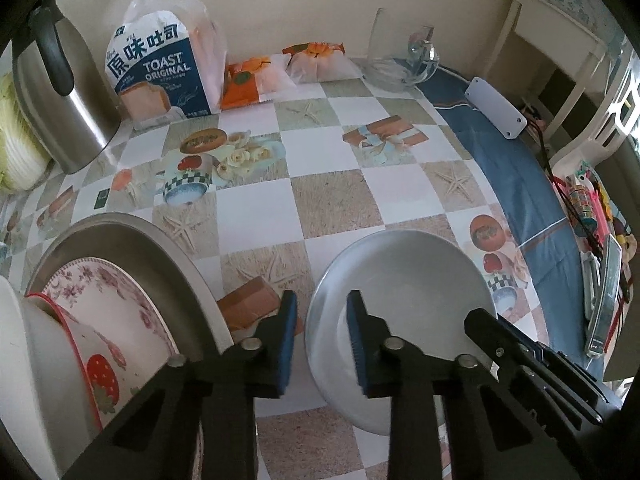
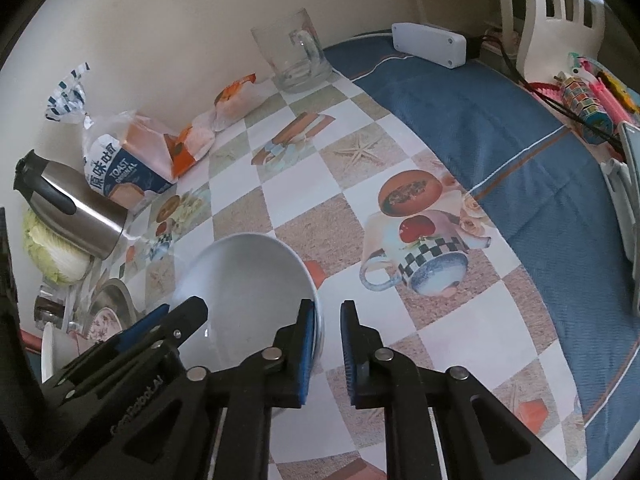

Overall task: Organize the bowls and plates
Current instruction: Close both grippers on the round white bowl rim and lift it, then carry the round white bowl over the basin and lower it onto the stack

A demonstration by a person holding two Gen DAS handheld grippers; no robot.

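While both grippers are hovering low over the checkered table (image 1: pixel 328 200), the left gripper (image 1: pixel 322 344) is holding its blue-padded jaws apart, one finger over the near-left rim of a plain white plate (image 1: pixel 404 276) and the other over bare cloth, gripping nothing. The right gripper (image 2: pixel 330 346) is likewise standing open with nothing held: its left pad is touching or just clearing the plate's (image 2: pixel 248 280) right rim, and which it is cannot be told, while its other pad is sitting over the tablecloth. The plate is lying flat near the table's front edge, between the two tools.

Just left of the left gripper, at the table's front-left corner, a steel pan (image 1: pixel 132 240) is carrying a pink floral plate (image 1: pixel 108 292), and a strawberry-print bowl (image 1: pixel 88 364) is resting on top of that.

Farther back, a steel kettle (image 1: pixel 60 92) is standing along the left edge, with a cabbage (image 2: pixel 52 248) beside it. A toast bag (image 1: pixel 160 64) and two orange-printed packets (image 1: pixel 248 80) are lining the back edge against the wall, and a glass mug (image 2: pixel 292 56) is sitting near the back-right corner. A white box (image 2: pixel 430 44) is resting on the blue border of the cloth along the right edge.
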